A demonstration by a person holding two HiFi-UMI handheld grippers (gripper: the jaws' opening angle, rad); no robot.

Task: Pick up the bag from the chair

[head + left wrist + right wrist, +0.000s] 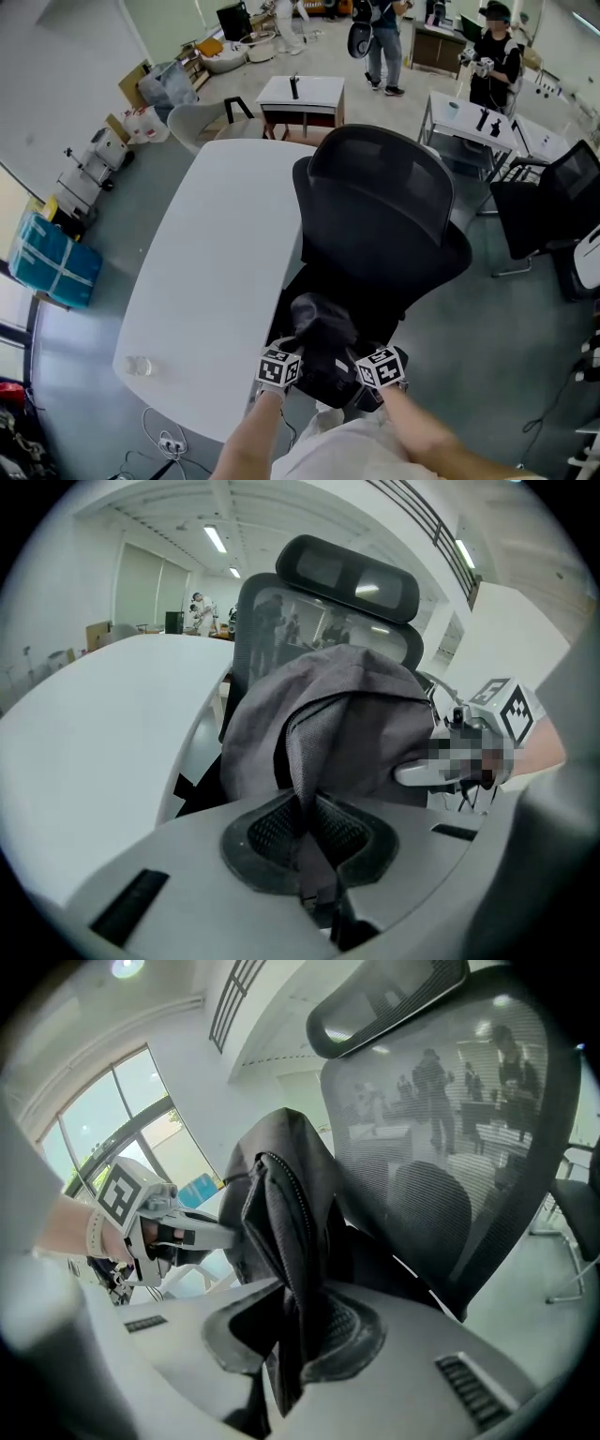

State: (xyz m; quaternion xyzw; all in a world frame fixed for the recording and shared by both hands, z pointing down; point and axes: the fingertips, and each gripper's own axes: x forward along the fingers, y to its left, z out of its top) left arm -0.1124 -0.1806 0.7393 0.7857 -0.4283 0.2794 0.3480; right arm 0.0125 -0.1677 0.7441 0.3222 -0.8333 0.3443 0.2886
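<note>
Bag gripped by both grippers at chair's front.
White table (206,281) on the left; black mesh chair (384,206) at its right edge. Dark bag (323,342) over seat's front edge, can't tell if it's clear of seat. L gripper (314,850) clamped on bag strap; R gripper (295,1335) clamped on zippered fold, opposite side.

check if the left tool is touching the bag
Touching. The left gripper view shows the left tool with its jaws pinched shut on a fold of the bag.
</note>
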